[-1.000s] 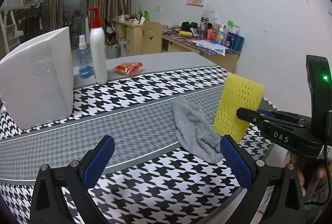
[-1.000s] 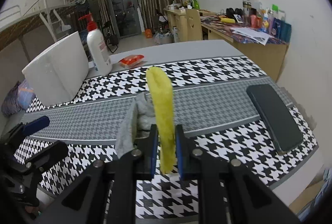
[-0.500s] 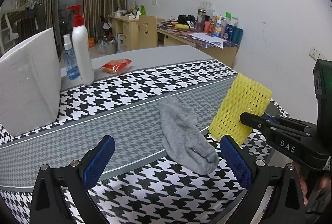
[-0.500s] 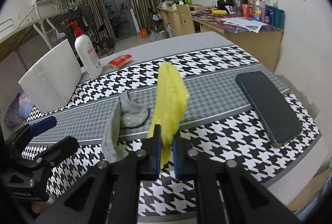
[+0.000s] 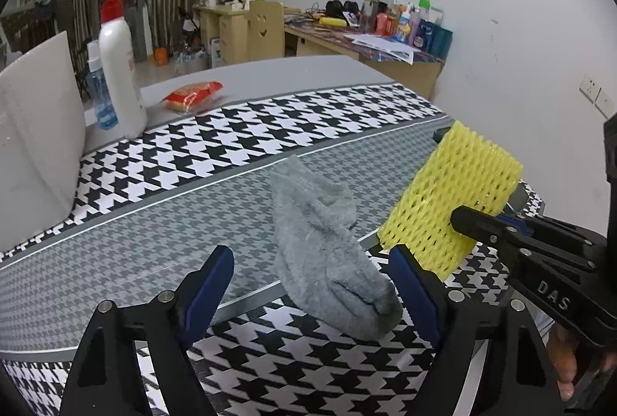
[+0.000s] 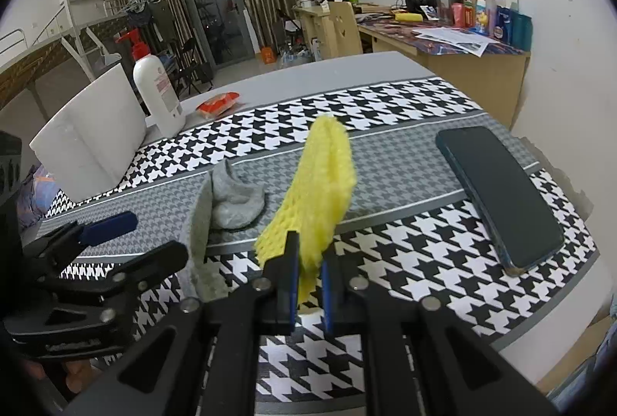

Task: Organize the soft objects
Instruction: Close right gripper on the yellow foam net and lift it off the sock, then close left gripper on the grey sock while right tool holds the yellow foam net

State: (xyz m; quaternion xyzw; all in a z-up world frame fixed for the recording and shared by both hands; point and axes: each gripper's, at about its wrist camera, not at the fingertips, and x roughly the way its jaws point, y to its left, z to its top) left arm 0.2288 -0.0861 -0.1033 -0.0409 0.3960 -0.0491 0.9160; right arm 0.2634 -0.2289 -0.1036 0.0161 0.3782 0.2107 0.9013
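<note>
The left gripper [image 5: 310, 275] was closing, its blue pads either side of the grey sock's [image 5: 327, 250] toe end at the lower centre of the left wrist view, not yet pressing on it as far as could be seen. The risk, I judged: the sock lay off-centre, nearer the right-hand pad, so the jaws might catch only a fold and let the rest slide out on the lift. It also lay close to the near edge of the houndstooth table cloth [image 5: 270, 130], so a pad could snag the cloth.

The right gripper [image 6: 308, 263] was clamped tight on the yellow foam net [image 6: 320, 184], low centre of the right wrist view (pinched at its bottom end only). The net leaned up and away, so it could flop or slip free.

Further out, the dark phone [image 6: 497, 192] lay at right, the white box [image 6: 88, 142] at left.
</note>
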